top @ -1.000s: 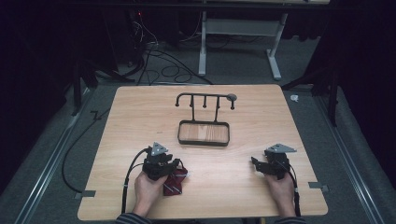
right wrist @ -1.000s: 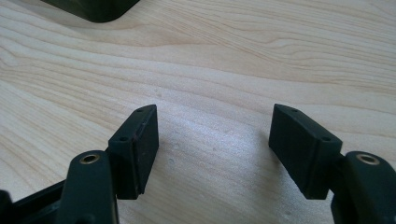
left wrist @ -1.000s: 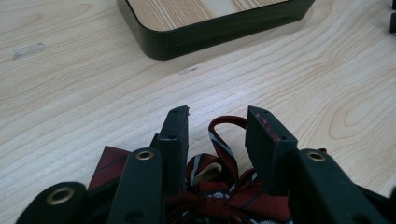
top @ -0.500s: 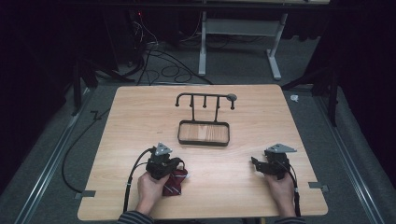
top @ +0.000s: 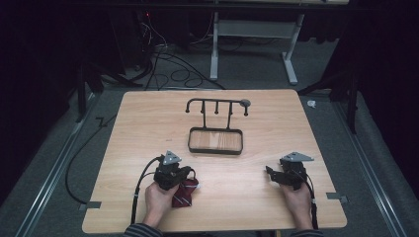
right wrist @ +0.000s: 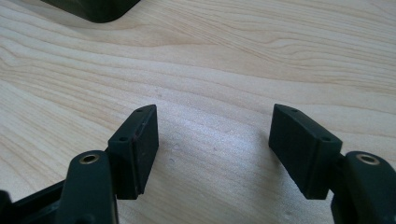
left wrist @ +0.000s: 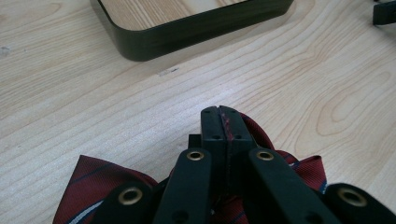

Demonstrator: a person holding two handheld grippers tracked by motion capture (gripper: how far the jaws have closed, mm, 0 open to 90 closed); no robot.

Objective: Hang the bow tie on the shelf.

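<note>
My left gripper [left wrist: 223, 122] hides most of the red striped tie [left wrist: 93, 182]; the picture's lower edge cuts off the rest of its cloth.

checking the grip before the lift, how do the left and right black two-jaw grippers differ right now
The left black two-jaw gripper has its jaws shut on the dark red striped necktie; they have just been closing. The right black two-jaw gripper stands open with only bare light wooden table between its jaws. The left sits nearer the black-rimmed wooden tray. Both are hand-held low over the table.
</note>
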